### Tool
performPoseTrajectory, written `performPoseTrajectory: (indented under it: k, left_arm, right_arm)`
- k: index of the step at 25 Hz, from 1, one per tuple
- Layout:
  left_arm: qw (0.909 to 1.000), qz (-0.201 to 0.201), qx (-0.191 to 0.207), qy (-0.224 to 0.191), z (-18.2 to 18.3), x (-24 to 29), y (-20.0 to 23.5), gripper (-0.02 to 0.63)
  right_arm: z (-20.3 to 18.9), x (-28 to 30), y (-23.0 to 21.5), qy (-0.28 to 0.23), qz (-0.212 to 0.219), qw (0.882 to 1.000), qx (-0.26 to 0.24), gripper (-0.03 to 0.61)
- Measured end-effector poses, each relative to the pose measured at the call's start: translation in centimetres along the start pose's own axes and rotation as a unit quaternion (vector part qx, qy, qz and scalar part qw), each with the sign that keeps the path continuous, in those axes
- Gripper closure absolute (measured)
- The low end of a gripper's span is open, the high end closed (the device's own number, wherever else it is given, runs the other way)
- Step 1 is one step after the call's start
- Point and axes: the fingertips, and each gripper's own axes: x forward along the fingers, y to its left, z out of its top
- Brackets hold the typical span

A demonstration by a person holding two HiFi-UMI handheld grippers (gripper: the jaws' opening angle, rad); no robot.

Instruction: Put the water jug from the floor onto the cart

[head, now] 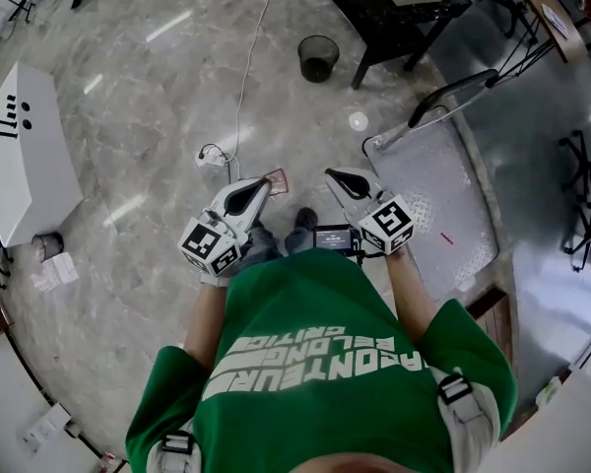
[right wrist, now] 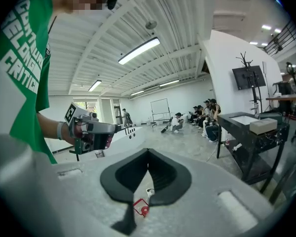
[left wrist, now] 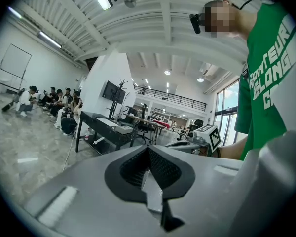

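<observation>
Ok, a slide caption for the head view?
Person in green T-shirt holds left gripper and right gripper, both shut and empty, over grey marble floor beside flat metal cart.

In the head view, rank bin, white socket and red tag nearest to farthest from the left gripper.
1. Red tag, right beside the left gripper's tip.
2. White socket, up and to the left of it.
3. Bin, far ahead, top centre.
</observation>
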Motion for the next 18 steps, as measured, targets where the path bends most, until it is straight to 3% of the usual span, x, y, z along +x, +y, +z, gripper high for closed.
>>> performPoseTrajectory:
  k: [9,18]
  left_arm:
    - [0.9985,0.036,-0.041,0.005,-1.3,-1.3,5.2,0.598]
    - [0.9886,0.076,-0.126,0.033,-7.8,-4.1,12.4,0.591]
  right_arm:
    - [-0.6,4.6,-1.5,0.045,0.029,0.999,-0.009,0.584]
    - [-4.0,10.2,-2.8,0.134,0.042,0.990,-0.010,0.583]
